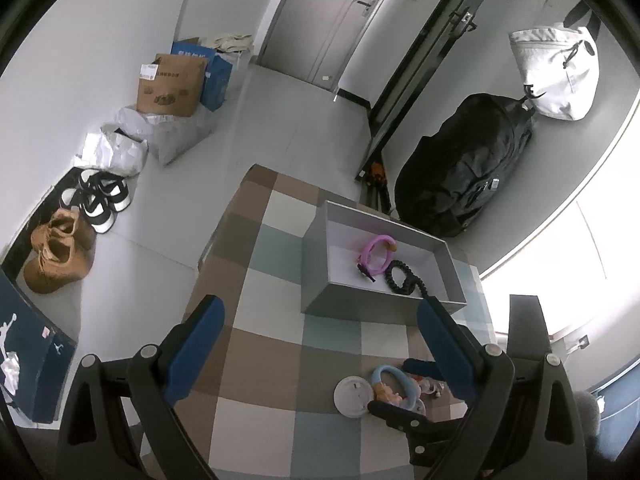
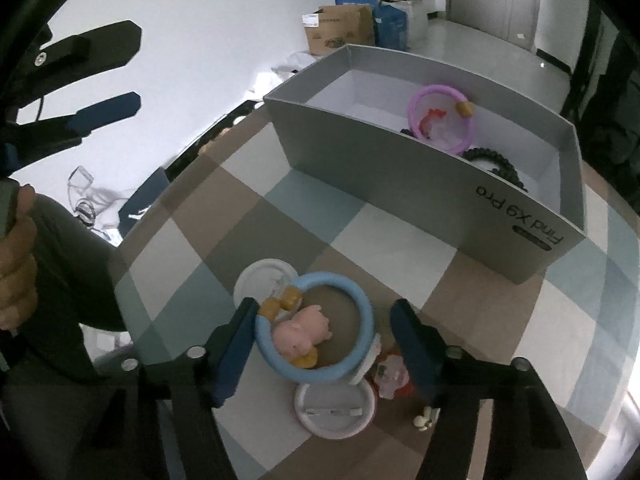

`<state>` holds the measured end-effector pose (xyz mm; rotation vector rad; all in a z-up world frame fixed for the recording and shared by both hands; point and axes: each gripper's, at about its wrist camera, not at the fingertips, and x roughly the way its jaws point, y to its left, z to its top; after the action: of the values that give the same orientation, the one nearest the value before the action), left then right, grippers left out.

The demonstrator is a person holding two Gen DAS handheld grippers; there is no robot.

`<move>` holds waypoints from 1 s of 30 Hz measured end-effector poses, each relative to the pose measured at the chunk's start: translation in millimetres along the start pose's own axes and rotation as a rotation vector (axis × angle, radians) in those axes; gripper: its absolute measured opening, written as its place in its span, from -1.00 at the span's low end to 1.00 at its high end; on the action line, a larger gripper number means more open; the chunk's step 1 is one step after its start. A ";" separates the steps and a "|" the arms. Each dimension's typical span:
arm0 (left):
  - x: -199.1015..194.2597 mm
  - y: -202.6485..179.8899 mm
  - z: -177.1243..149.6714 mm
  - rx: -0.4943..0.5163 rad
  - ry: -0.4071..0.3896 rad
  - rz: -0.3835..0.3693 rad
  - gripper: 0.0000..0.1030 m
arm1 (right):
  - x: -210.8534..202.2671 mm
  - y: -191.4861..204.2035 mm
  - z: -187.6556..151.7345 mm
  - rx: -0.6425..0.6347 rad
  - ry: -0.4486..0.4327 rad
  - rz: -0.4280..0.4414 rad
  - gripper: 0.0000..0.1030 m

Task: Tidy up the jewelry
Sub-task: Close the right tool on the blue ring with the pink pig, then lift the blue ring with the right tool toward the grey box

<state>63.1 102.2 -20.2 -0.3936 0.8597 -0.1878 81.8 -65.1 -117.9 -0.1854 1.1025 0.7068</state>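
A grey box (image 1: pixel 316 280) (image 2: pixel 400 172) stands on the checkered table and holds a purple ring bracelet (image 1: pixel 376 254) (image 2: pixel 430 98) and a black coiled band (image 1: pixel 400 278) (image 2: pixel 500 162). On the cloth lie a blue ring bracelet (image 2: pixel 362 304) (image 1: pixel 404 380) with a pink pig charm (image 2: pixel 302 334), two white round badges (image 2: pixel 260 274) (image 1: pixel 350 394) and small charms (image 2: pixel 390 374). My right gripper (image 2: pixel 324 324) is open, its jaws either side of the blue ring. My left gripper (image 1: pixel 320 316) is open and empty above the table, left of the box.
The checkered cloth (image 1: pixel 264 320) covers a small table. On the floor are shoes (image 1: pixel 60 248), cardboard boxes (image 1: pixel 170 84) and plastic bags (image 1: pixel 124 140). A black backpack (image 1: pixel 460 172) and a white bag (image 1: pixel 560 72) are to the right. A door (image 1: pixel 332 20) is behind.
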 end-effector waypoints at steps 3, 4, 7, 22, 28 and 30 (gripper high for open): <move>0.5 -0.3 0.5 -0.002 0.004 -0.001 0.83 | -0.7 2.1 -0.8 -0.012 -0.002 -0.004 0.13; 0.3 -0.8 0.2 -0.001 0.002 0.003 0.83 | -0.7 1.7 -1.3 -0.008 -0.002 -0.003 0.13; 2.2 0.2 0.2 0.001 0.008 0.019 0.83 | -2.4 -1.7 -0.6 0.021 -0.016 -0.002 0.12; 28.2 -32.1 -33.4 0.284 0.167 0.108 0.83 | -62.8 -34.7 2.3 0.214 -0.235 0.043 0.12; 43.0 -42.5 -53.3 0.409 0.274 0.166 0.83 | -81.3 -46.1 2.4 0.245 -0.284 0.038 0.12; 49.4 -39.4 -56.5 0.406 0.323 0.181 0.83 | -85.5 -48.9 1.0 0.254 -0.296 0.038 0.12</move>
<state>51.4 35.9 -71.7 0.0996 1.1406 -0.2560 89.9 -139.1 -53.3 0.1537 0.9029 0.5990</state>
